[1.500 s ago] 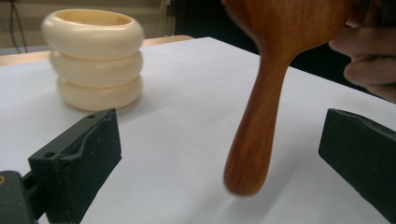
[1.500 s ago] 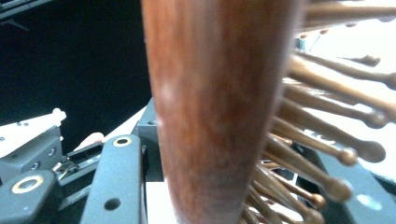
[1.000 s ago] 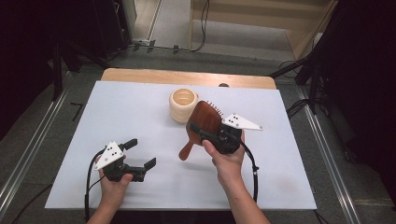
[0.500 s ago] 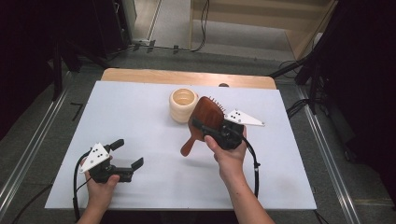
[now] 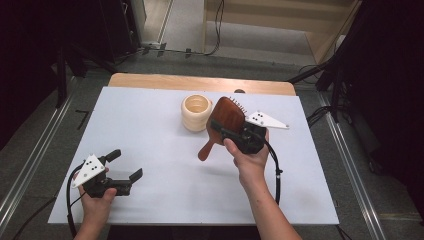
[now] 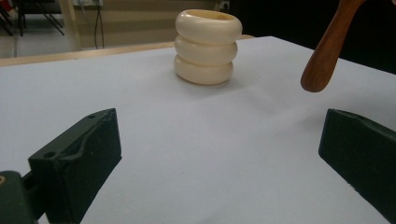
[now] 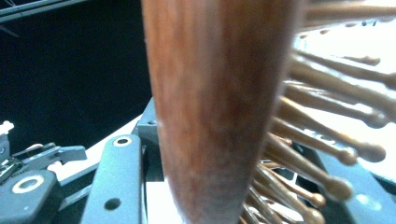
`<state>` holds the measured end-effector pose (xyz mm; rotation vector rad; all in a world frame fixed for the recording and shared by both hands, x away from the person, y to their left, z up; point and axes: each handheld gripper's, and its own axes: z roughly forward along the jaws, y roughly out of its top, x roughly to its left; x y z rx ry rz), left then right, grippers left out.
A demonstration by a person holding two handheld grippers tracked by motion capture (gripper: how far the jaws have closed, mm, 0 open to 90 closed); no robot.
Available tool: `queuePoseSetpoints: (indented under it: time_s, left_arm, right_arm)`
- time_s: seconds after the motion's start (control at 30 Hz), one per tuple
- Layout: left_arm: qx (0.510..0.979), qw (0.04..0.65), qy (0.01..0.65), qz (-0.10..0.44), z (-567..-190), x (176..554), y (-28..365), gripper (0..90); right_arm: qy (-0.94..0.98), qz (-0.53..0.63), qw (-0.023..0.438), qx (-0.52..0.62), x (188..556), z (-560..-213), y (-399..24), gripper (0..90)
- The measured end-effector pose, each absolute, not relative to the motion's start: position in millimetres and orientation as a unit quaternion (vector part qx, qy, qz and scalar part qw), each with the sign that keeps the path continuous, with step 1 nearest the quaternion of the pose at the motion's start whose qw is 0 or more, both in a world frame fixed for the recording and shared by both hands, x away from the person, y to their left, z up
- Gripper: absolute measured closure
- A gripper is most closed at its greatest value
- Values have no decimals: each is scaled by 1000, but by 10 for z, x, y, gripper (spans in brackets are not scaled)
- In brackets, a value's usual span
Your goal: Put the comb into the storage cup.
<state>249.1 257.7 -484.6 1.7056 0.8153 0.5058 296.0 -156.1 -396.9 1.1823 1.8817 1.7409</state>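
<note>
Our right gripper [image 5: 239, 134] has its jaws pinched on the head of a wooden hairbrush [image 5: 226, 116], and in the right gripper view the brown back of the head [image 7: 210, 107] stands between them with the wooden bristles [image 7: 327, 140] fanning off to one side. We hold the brush clear of the worktop [image 5: 150, 115], tilted, with its long axis running from the head, up and away from us, down to the handle tip [image 5: 204, 154], which points toward our side and slightly to the left.

That handle is what the coming move seems to turn on. It hangs just beside a cream ribbed cup [image 5: 196, 112], which stands upright on the sheet, mouth open, near the far middle. The brush lies to the right of the cup and a little nearer to us; to drop the handle in, we judge the brush must swing upright and shift left over the mouth.

Our left gripper [image 5: 122, 167] rests low at the near left corner, jaws spread wide and empty, well apart from both things. From its own view the cup [image 6: 208, 46] is ahead and the handle tip [image 6: 322, 74] hangs to the right.

Count: one hairbrush, one cup, two grippers.
</note>
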Motion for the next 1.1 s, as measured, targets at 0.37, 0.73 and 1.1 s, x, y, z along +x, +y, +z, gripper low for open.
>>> queuePoseSetpoints:
  time_s: [0.37, 0.73, 1.1]
  left_arm:
    - [720, 557, 350, 220, -4845, 2486, 2721, 0]
    - [724, 548, 348, 234, -4892, 2465, 2691, 0]
    - [714, 557, 356, 228, -4897, 2470, 2718, 0]
  right_arm:
    - [655, 611, 164, 414, 3027, -3914, -1621, 499]
    - [654, 612, 170, 411, 3095, -3816, -1671, 500]
    - [652, 616, 181, 404, 3186, -3657, -1711, 501]
